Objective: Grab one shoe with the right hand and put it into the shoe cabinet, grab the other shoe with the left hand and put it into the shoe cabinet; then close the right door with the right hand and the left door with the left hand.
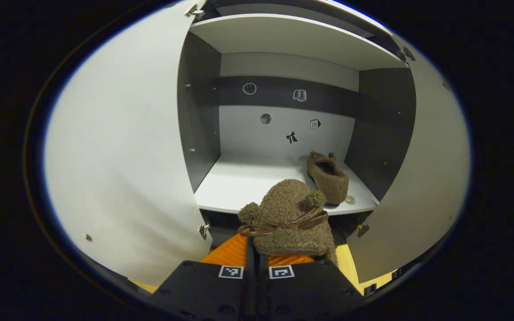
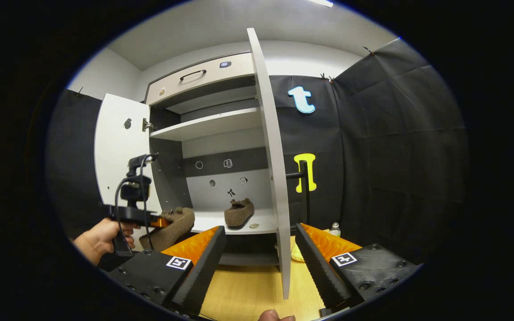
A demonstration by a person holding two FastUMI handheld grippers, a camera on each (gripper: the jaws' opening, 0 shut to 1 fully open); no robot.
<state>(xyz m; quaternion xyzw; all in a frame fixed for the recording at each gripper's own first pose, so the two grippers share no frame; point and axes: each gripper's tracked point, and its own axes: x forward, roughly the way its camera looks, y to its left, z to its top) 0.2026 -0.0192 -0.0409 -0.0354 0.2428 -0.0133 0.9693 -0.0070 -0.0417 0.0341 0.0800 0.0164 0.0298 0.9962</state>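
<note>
Between the two open doors, left gripper (image 1: 257, 263) carries the second shoe (image 1: 290, 223), fingers pressed together on its heel end, toe pointing at the cabinet shelf (image 1: 239, 183). Heel grip makes sense: toe leads in, fingers stay outside the opening. Shoe sits just short of the shelf's front edge, not yet over it. In the right gripper view the same gripper (image 2: 150, 220) and the hand (image 2: 101, 238) holding it appear at left, shoe (image 2: 172, 229) tilted toe-up toward the shelf.

First shoe (image 1: 328, 176) already on the shelf, right side, close to the right inner wall, toe toward the front. A small round thing (image 1: 350, 200) lies beside it near the shelf edge; can't tell what. Left half of the shelf is bare, so that looks like the drop zone.

Room: left door (image 1: 123, 151) swung wide, right door (image 1: 422, 178) also open; gap between them is fair for the shoe. Upper shelf (image 1: 292, 38) well above, no clash likely. Watch the shelf lip and the left door hinge (image 1: 203, 229) on entry.

Right gripper (image 2: 259, 258) hangs back, fingers spread wide, holding nothing, straddling the right door's edge (image 2: 279, 214) in its view. Judged: parked ready for the door-closing step. Wooden floor (image 2: 248, 294) below; a small bottle (image 2: 335, 228) stands beyond the door, out of the way.
</note>
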